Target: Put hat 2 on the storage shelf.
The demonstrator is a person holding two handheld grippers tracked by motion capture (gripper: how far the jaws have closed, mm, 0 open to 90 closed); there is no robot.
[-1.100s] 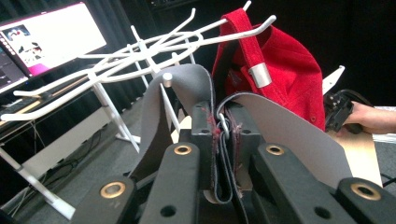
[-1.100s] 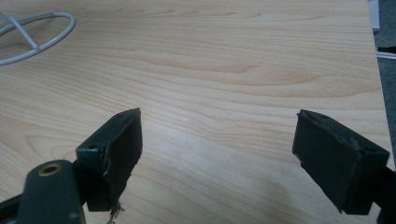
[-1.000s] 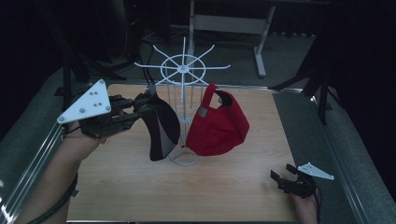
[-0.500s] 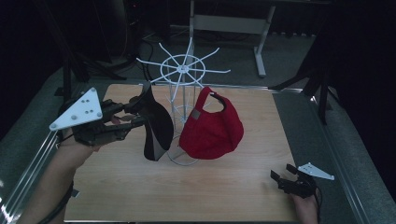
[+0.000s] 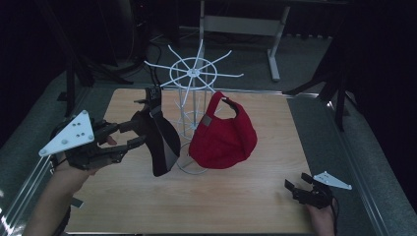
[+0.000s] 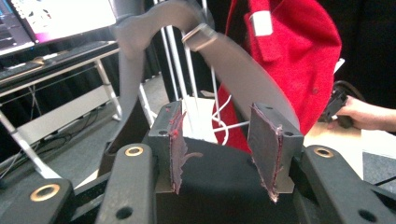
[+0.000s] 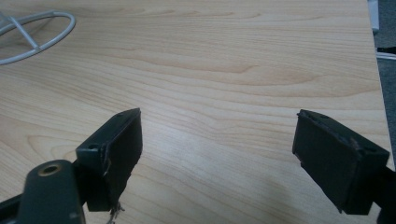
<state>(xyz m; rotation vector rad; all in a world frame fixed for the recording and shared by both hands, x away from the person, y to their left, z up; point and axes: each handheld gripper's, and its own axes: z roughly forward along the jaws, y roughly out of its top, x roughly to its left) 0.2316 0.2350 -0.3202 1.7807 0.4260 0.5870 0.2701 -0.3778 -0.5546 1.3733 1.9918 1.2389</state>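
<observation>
A black cap [image 5: 162, 142] hangs at the left side of the white wire rack [image 5: 193, 73], strap end up, its grey brim underside [image 6: 247, 70] turned toward my left gripper. A red cap [image 5: 223, 137] hangs on the rack's right side. My left gripper [image 5: 137, 132] sits just left of the black cap. Its jaws have just been opening and now stand apart. In the left gripper view the cap's black crown [image 6: 219, 182] lies low between the pads [image 6: 264, 149], which do not press on it. My right gripper [image 5: 296, 182] stands open over the table's front right with nothing between its jaws.
The rack's round wire foot [image 7: 37, 32] rests on the wooden table [image 5: 246, 196]. Metal rails run along both table sides. Dark floor with a desk frame [image 5: 236, 24] and cables lies beyond the far edge.
My left gripper has dropped and drawn back to the left, and its jaws have parted off the black cap. The cap now hangs lower by the rack. The right gripper has stayed put.
</observation>
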